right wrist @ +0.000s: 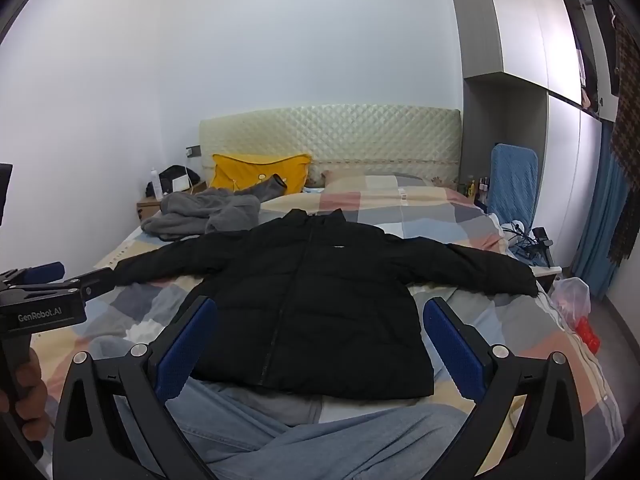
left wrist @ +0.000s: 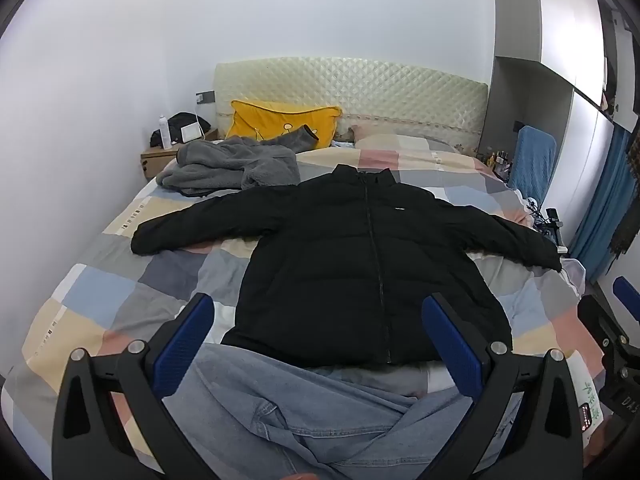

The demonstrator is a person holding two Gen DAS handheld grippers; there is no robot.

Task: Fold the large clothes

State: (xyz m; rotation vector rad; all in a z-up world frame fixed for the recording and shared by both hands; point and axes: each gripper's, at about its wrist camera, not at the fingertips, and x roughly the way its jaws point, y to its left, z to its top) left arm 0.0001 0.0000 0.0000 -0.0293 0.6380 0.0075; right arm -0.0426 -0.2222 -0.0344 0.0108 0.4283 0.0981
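Observation:
A black puffer jacket (left wrist: 352, 260) (right wrist: 316, 304) lies flat on the bed, zipped, front up, with both sleeves spread out to the sides and the collar toward the headboard. My left gripper (left wrist: 318, 344) hovers open above the jacket's hem, nothing between its blue pads. My right gripper (right wrist: 320, 348) is open too, held short of the hem, with nothing in it. The right gripper's edge shows at the far right of the left wrist view, and the left gripper, gripped by a hand, shows at the left edge of the right wrist view.
The bed carries a patchwork quilt (left wrist: 120, 292). Light blue jeans (left wrist: 280, 412) lie at the near edge below the jacket. A grey fleece garment (left wrist: 236, 164) and a yellow pillow (left wrist: 280, 122) sit near the padded headboard (left wrist: 360, 88). A nightstand (left wrist: 160, 156) stands at left, a blue chair (right wrist: 514, 184) at right.

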